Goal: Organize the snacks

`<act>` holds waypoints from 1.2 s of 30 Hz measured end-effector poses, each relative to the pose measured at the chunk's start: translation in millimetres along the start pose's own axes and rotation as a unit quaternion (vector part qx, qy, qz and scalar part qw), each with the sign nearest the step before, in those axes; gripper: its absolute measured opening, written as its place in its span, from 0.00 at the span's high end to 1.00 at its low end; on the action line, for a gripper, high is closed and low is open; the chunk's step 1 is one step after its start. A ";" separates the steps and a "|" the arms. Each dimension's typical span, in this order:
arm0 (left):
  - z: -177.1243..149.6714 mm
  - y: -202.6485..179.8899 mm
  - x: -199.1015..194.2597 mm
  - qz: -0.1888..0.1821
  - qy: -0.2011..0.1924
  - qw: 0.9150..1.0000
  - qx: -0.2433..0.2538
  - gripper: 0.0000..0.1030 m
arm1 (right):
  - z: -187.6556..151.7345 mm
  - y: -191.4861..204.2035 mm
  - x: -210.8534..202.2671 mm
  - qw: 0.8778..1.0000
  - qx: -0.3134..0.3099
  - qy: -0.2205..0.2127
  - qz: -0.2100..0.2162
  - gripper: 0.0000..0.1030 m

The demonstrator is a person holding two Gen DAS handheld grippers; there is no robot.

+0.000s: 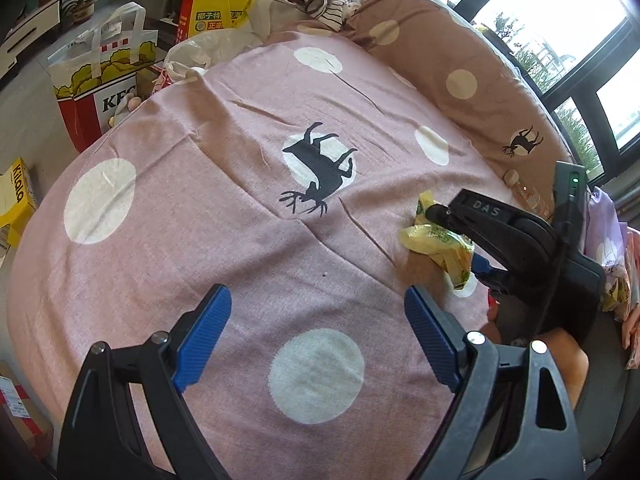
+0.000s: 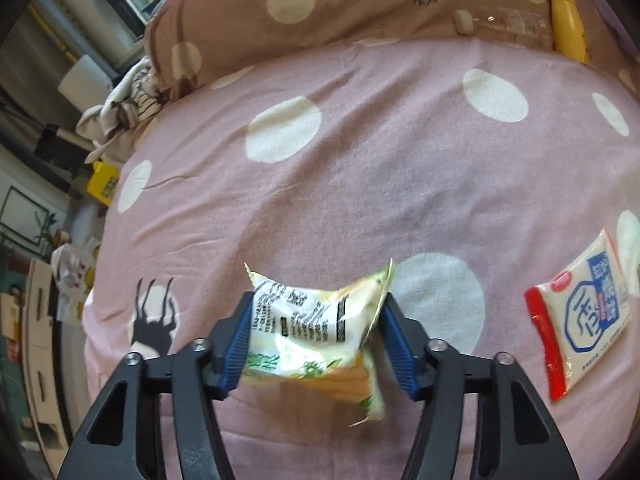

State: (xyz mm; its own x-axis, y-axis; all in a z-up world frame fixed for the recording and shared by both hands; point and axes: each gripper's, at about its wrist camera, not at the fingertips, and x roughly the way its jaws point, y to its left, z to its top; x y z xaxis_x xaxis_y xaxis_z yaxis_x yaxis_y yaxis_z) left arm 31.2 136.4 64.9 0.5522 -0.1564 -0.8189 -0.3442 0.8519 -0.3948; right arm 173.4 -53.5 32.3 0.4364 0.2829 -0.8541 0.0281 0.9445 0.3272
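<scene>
Right gripper [image 2: 316,344] is clamped on a yellow-green snack packet [image 2: 316,336], both blue ribbed pads pressing its sides, the crinkly foil puckered between them and its printed back facing up. The packet sits just above the bedspread [image 2: 360,168], toward the near edge of the bed. Left gripper [image 1: 318,332] hangs with its jaws wide apart, nothing between them, only pink cloth and a white dot beneath. From the left view the right gripper [image 1: 452,240] shows at the bed's right side, the same packet [image 1: 436,240] bunched in its grip. One more snack lies flat near the right edge: a white packet [image 2: 580,320], rectangular, with red ends and blue print. So two packets counted on the spread. At the far edge, against the brown dotted pillow [image 2: 360,4], lie one clear bottle [image 2: 508,26] and one yellow bottle [image 2: 568,26]. The spread is soft woven cotton, pink with white circles and black deer.
</scene>
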 end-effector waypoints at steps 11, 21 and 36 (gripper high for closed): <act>-9.4 -15.5 3.6 -0.006 0.011 1.000 0.022 0.14 | -52.6 -35.9 -70.4 0.998 -0.026 0.014 0.063 0.50; -29.1 -46.5 6.0 -0.011 0.021 0.997 0.072 0.14 | -101.2 -73.5 -82.2 0.998 -0.037 0.033 0.038 0.50; -66.0 -89.7 21.6 -0.089 0.093 0.981 0.148 0.15 | -95.5 -134.6 -124.7 0.990 0.085 -0.029 0.111 0.39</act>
State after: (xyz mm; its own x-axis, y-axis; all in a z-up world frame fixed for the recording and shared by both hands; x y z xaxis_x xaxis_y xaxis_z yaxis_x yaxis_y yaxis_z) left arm 23.9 23.7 55.1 0.4261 -0.3813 -0.8204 -0.0044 0.9059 -0.4234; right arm 29.3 -200.0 56.1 0.4999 0.4650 -0.7307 0.0750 0.8173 0.5714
